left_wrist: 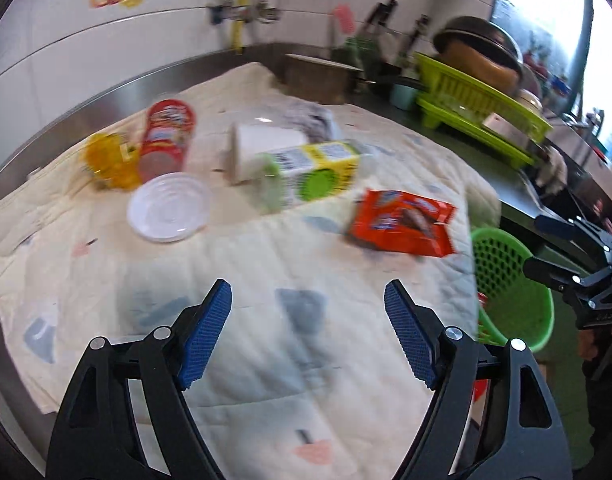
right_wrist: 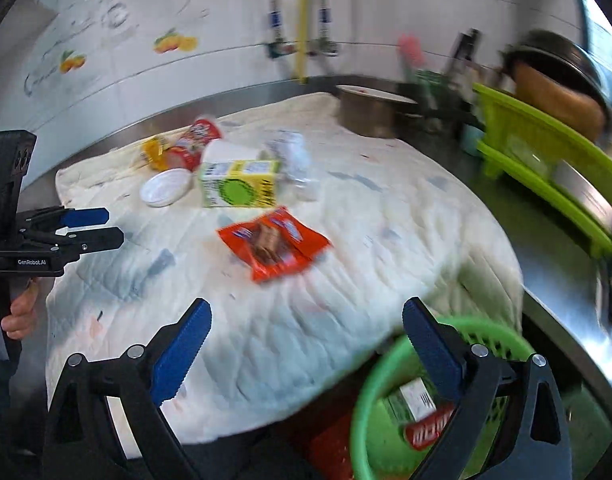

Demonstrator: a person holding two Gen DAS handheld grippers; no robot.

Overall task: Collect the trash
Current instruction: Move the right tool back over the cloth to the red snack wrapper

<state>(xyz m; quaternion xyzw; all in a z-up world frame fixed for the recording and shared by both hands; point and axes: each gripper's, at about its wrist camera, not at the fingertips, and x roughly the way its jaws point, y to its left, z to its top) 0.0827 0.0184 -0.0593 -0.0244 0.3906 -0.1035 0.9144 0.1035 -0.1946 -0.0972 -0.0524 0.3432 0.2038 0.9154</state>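
Trash lies on a cream quilted cloth point(left_wrist: 265, 264): an orange snack wrapper point(left_wrist: 402, 222) point(right_wrist: 273, 242), a yellow-green carton point(left_wrist: 318, 172) point(right_wrist: 239, 188), a white lid point(left_wrist: 167, 212) point(right_wrist: 165, 187), a red can point(left_wrist: 167, 140) point(right_wrist: 195, 140), a yellow wrapper point(left_wrist: 107, 160) point(right_wrist: 155, 152), a white cup point(left_wrist: 261, 150) and a crumpled clear wrapper point(right_wrist: 291, 156). A green basket point(left_wrist: 510, 292) point(right_wrist: 370, 392) below the counter edge holds a carton and a red packet point(right_wrist: 430, 428). My left gripper point(left_wrist: 308, 330) is open and empty above the cloth. My right gripper point(right_wrist: 306, 348) is open and empty over the cloth edge and basket.
A lime dish rack point(left_wrist: 478, 120) point(right_wrist: 546, 168) with a dark wok stands at the right. A metal pot point(left_wrist: 322, 76) point(right_wrist: 370, 114) sits at the back. White tiled wall with pipes behind. Each gripper shows in the other's view, the right point(left_wrist: 578, 276) and the left point(right_wrist: 65, 232).
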